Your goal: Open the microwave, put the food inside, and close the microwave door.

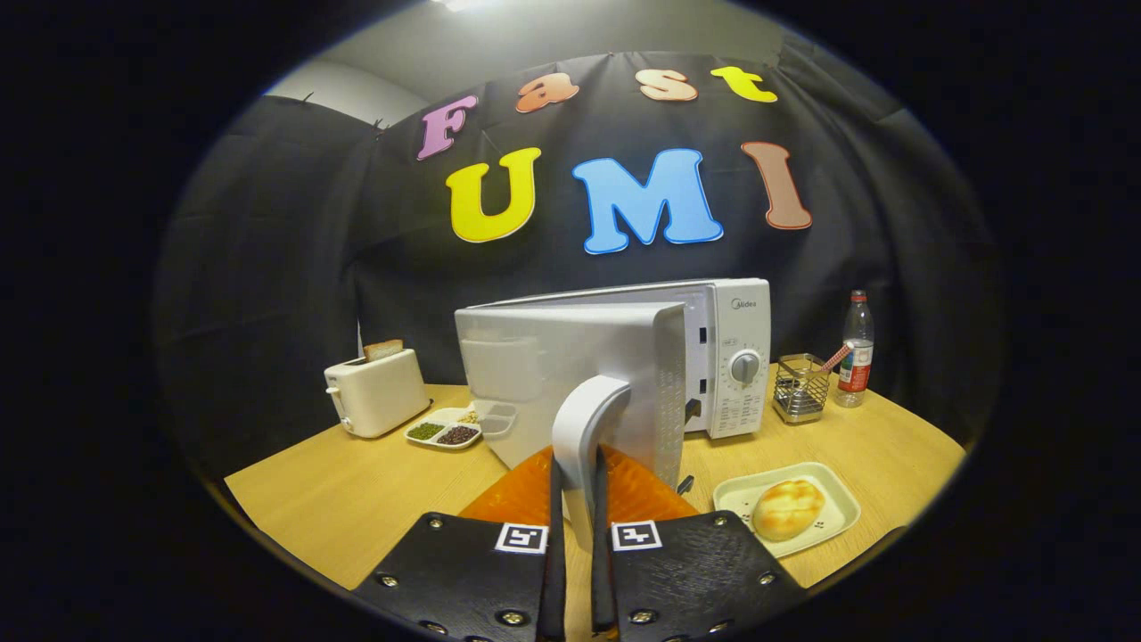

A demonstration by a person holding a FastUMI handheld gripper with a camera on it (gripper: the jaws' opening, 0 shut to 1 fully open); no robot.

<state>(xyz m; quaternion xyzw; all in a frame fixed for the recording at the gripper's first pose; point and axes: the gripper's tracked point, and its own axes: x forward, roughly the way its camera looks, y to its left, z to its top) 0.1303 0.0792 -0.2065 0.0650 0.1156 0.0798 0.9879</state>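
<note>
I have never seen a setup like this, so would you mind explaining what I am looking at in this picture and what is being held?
This is not a robot arm. A person holds a two-finger gripper in a hand, and a fisheye camera rides on it, looking forward along the two black fingers.

Right now both fingers press on the grey handle of the microwave door, which stands swung open in front of the microwave.

On the wooden table you can also see a bread roll on a pale tray beside the fingers; that is likely the food to go inside. Further back are a toaster with a slice in it, a divided dish of beans, a wire basket and a water bottle.
</note>
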